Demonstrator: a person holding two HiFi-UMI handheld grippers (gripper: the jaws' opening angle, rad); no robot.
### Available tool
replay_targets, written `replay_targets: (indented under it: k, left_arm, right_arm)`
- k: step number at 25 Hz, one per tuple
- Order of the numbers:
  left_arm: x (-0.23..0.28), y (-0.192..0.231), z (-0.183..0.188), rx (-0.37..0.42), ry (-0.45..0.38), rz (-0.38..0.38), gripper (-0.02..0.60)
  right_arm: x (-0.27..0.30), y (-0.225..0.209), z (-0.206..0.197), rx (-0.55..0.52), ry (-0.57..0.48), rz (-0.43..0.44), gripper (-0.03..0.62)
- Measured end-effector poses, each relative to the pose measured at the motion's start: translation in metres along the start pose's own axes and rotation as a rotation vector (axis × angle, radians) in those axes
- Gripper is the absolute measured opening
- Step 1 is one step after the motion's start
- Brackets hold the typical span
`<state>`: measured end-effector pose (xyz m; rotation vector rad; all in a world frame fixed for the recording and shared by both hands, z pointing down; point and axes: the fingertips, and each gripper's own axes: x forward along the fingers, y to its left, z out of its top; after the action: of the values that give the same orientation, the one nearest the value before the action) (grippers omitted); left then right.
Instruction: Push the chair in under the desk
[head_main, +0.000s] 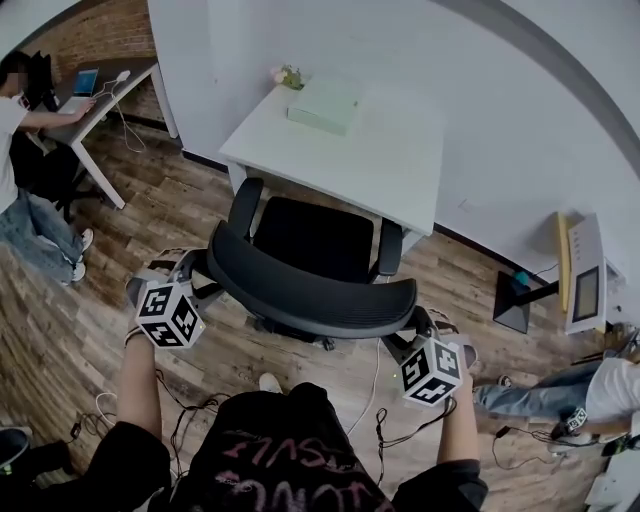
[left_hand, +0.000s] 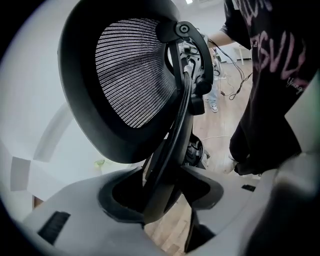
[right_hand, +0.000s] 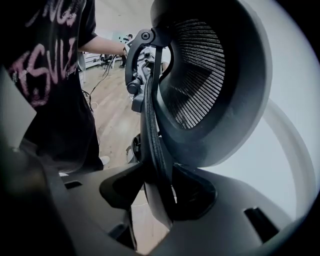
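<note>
Both arms reach forward: left gripper (left_hand: 162, 192) loose around the chair back (head_main: 310, 290), right gripper (right_hand: 157, 192) clamped on it.

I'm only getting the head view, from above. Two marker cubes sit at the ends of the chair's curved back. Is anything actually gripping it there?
Observer: On the right, yes. The right gripper view shows the rim of the backrest standing between the jaws of the right gripper, which sit snug against both sides.
Operator: And the other one?
Observer: The left gripper has the rim between its jaws too, but a thin gap shows on one side, so it looks loose.
Operator: What's that back made of?
Observer: Ribbed mesh stretched inside a black frame.
</note>
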<state>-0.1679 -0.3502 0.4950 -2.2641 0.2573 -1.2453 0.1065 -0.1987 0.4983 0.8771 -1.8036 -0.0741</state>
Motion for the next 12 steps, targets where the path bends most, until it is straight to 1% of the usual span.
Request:
replay_targets:
  k: [6,12]
  left_arm:
    - [0.004,0.012,-0.011,0.006,0.015,-0.015,0.245]
    - [0.006,0.016,-0.012,-0.002,-0.007,-0.024,0.253]
  right_arm:
    - [0.005,0.004,0.011,0.037,-0.01,0.039,0.189]
    - [0.008,0.001,0.012,0.052,0.002,0.057,0.193]
